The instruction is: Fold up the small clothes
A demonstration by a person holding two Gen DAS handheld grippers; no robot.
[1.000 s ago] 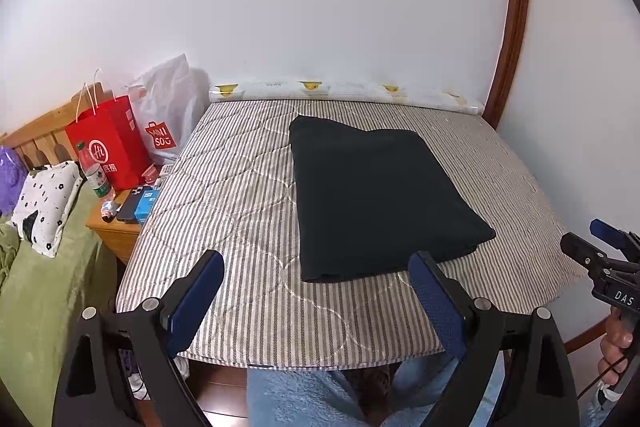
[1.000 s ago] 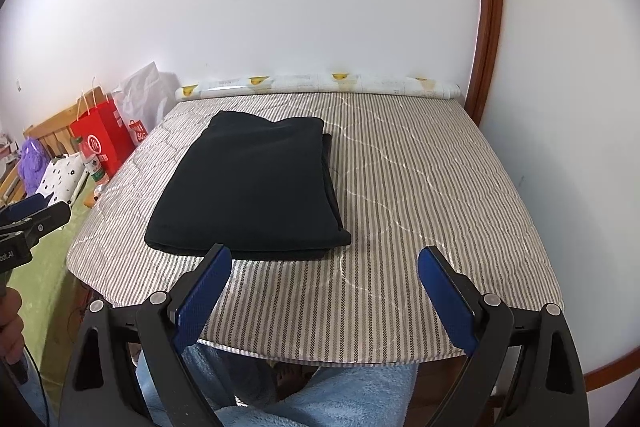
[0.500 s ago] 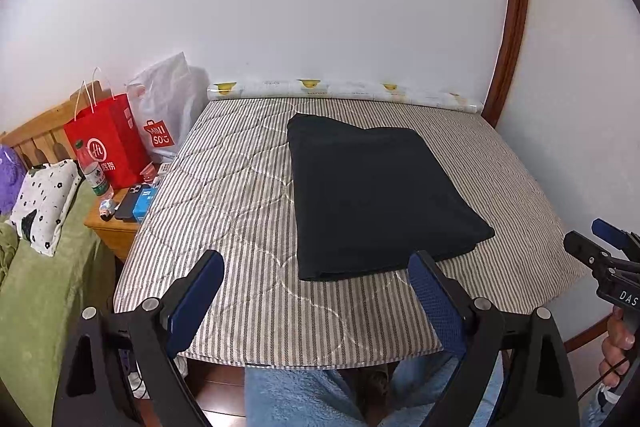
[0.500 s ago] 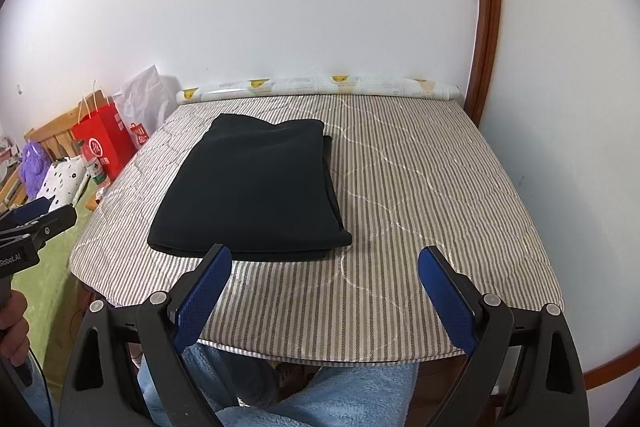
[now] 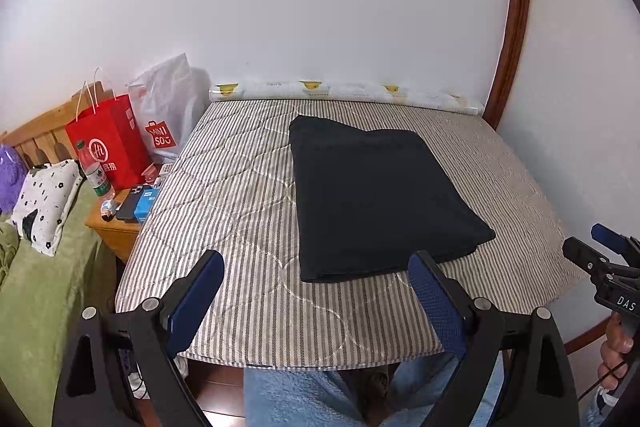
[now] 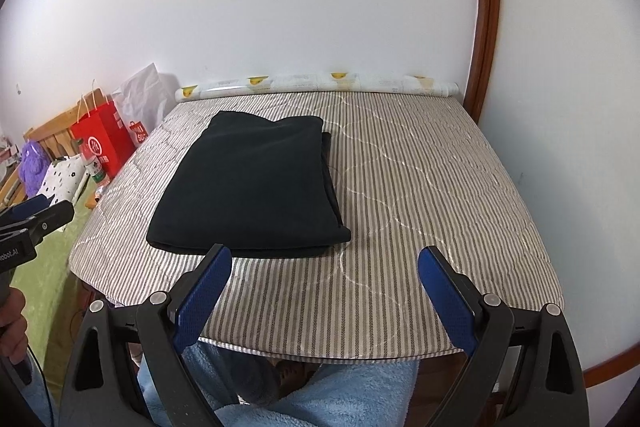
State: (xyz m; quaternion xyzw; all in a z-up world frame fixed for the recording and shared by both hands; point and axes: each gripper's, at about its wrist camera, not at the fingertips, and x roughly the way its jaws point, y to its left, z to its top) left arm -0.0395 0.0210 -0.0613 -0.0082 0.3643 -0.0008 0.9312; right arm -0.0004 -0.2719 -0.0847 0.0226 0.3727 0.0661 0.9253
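A dark folded garment (image 5: 376,199) lies flat on the striped quilted table cover (image 5: 240,195); in the right wrist view the garment (image 6: 252,187) sits left of centre on the cover (image 6: 420,187). My left gripper (image 5: 316,269) is open and empty, held back over the near edge, short of the garment. My right gripper (image 6: 324,267) is open and empty, also over the near edge. Each gripper shows at the side of the other's view, the right (image 5: 600,259) and the left (image 6: 36,215).
A rolled paper (image 5: 344,93) lies along the far edge by the wall. Left of the table stand a red bag (image 5: 108,147), a white bag (image 5: 168,107), a bottle (image 5: 94,171) and a wooden nightstand (image 5: 116,227) with small items. A green bed (image 5: 36,287) is further left.
Both grippers have drifted slightly; the view shifts a little. The garment has not moved and both grippers stay open.
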